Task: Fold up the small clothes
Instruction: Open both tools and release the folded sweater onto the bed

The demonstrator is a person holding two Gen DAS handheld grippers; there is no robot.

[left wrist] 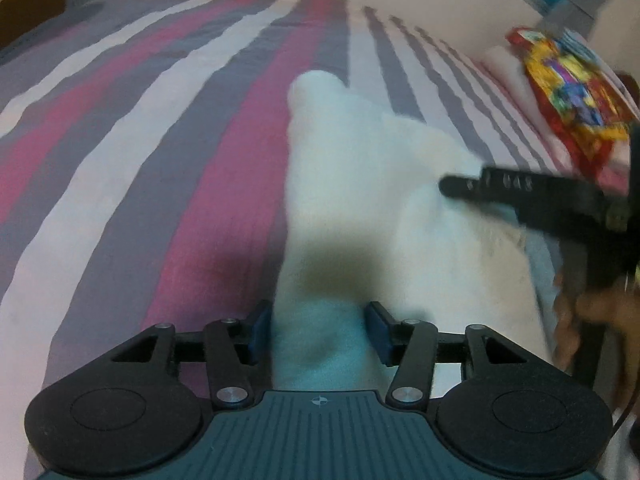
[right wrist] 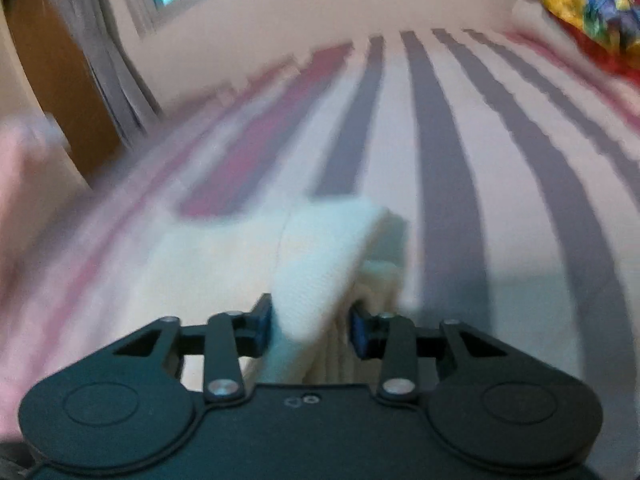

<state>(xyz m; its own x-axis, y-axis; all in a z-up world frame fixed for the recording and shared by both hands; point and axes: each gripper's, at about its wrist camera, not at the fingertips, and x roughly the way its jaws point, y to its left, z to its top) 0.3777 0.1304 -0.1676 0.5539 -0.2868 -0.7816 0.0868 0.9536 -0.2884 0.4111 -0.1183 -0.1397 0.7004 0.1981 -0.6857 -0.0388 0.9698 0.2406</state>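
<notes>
Two grippers work one white garment (left wrist: 344, 168) spread on a striped bedspread (left wrist: 132, 128).

Left wrist view: the left gripper (left wrist: 318, 330) sits at 6 o'clock, its blue-padded fingers (left wrist: 378, 330) on either side of the garment's near end, with cloth filling the gap between them; they appear clamped on it, though blur hides the exact contact. The garment runs from there toward 12 o'clock across pink, grey and white stripes. At 3 o'clock the right gripper (left wrist: 452, 186) reaches in from the edge, its dark tip against the garment's right side. A colourful printed cloth (left wrist: 572, 92) lies at 2 o'clock, well apart from the garment.

Right wrist view: the right gripper (right wrist: 312, 326) is at 6 o'clock, and its fingers (right wrist: 360, 330) close around a raised fold of the white garment (right wrist: 324, 248), which stands up between them while the rest lies flat toward 9 o'clock. Bedspread (right wrist: 448, 152) stripes run toward 12 o'clock. The printed cloth (right wrist: 588, 4) sits at 1 o'clock, and a curtain (right wrist: 108, 60) hangs at 10 o'clock.
</notes>
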